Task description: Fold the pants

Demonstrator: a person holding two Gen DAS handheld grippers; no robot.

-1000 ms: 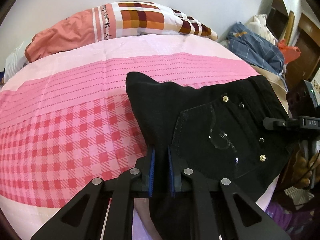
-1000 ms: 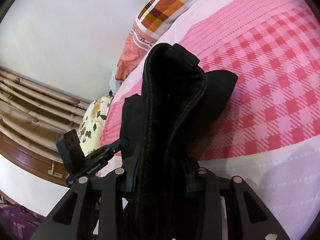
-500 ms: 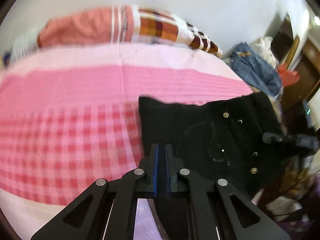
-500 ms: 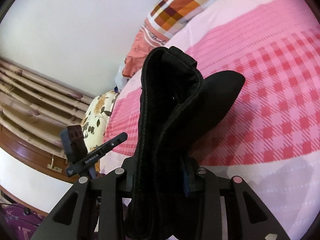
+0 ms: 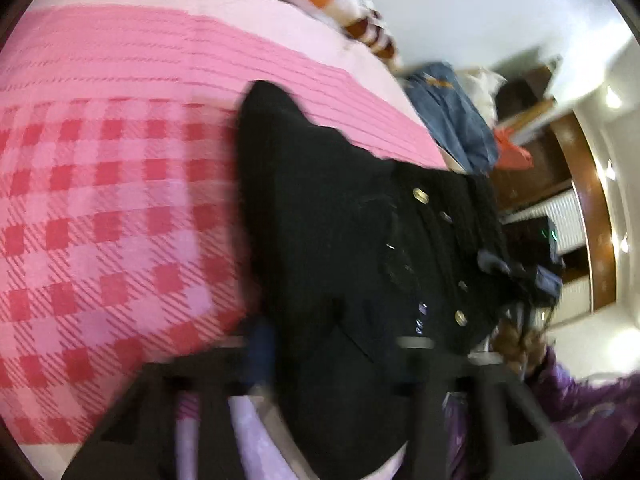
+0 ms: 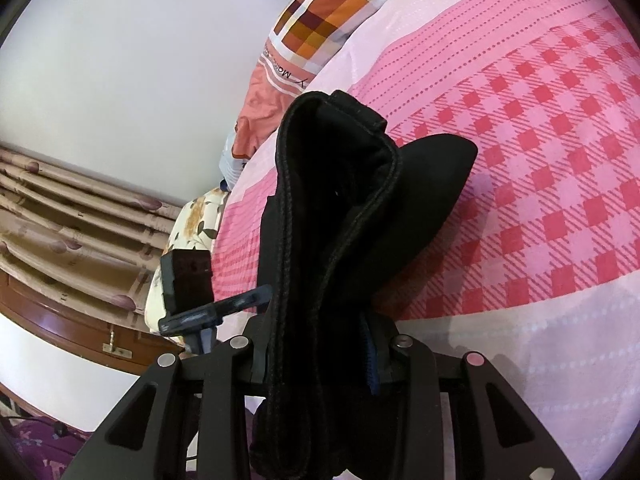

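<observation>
At nine o'clock in the left wrist view lies the pink checked bedspread (image 5: 104, 208); the black pants (image 5: 360, 240) run from the left gripper (image 5: 340, 360) toward twelve to two o'clock, pocket studs showing. That view is blurred, so I cannot tell its grasp. The right gripper (image 6: 320, 360) is clenched on a thick folded bundle of fabric rising toward twelve, and looks nearer the waistband.

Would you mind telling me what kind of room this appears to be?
Most likely a bedroom: the black pants lie on a bed with a pink checked bedspread, a patterned pillow at its head, and curtains nearby.
</observation>
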